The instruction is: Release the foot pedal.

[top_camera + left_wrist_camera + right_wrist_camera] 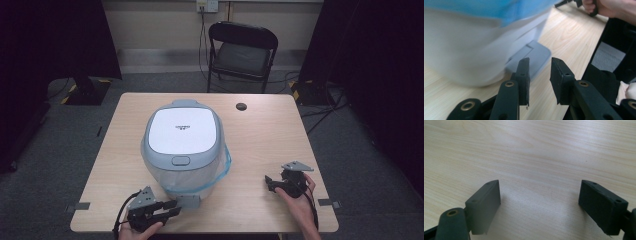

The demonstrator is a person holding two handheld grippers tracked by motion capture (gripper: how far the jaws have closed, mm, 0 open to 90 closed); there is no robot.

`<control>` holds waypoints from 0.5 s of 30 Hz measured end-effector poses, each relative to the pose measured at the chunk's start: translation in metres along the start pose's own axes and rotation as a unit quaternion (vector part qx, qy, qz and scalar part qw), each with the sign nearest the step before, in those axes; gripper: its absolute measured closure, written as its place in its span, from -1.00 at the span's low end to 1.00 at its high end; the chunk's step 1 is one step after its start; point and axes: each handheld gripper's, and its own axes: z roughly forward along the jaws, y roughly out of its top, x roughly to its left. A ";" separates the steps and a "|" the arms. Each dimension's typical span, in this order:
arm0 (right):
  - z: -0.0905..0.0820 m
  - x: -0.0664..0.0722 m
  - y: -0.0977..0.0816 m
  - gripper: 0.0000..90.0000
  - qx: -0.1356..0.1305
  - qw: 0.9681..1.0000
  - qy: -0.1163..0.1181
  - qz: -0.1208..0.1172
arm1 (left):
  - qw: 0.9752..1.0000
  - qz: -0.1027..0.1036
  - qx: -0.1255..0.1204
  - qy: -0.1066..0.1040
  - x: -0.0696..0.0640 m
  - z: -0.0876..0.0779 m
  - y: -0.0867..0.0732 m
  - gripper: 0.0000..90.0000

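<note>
Rice cooker [184, 145], or at least an appliance shaped like one, is sitting near the middle of the wooden table [260, 135], with its white lid closed and a grey latch button [180, 161] facing the person. Its body is looking like smooth, rigid plastic, probably bulky and fairly heavy, so the rounded sides are likely offering two small jaws nothing to bite on. A blue band, perhaps a carrying handle [226, 165], is lying around the lower body, and a flat grey tab [534, 56] is sticking out at the base; these, or the button for opening, are seeming the fairest places to take hold. The left gripper [539, 77] is hovering just before that tab, its jaws parted a little and holding nothing, though blur is making the gap hard to judge. The right gripper [540, 205] is waiting well apart over bare wood, jaws spread wide and empty
</note>
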 end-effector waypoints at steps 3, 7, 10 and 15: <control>0.000 0.000 0.000 -0.62 0.000 1.000 0.000 0.000 | 0.999 -0.030 -0.029 0.011 0.011 -0.013 -0.004 0.47; 0.000 0.000 0.000 -0.63 0.000 1.000 -0.001 0.000 | 0.998 -0.023 -0.036 0.052 0.023 -0.026 0.001 0.31; 0.000 0.001 0.000 -0.64 0.001 1.000 -0.003 0.002 | 0.996 -0.027 -0.043 0.078 0.037 -0.033 0.006 0.10; 0.000 0.001 0.000 -0.64 0.001 1.000 -0.003 0.002 | 0.990 -0.051 -0.033 0.129 0.067 -0.042 0.012 -0.07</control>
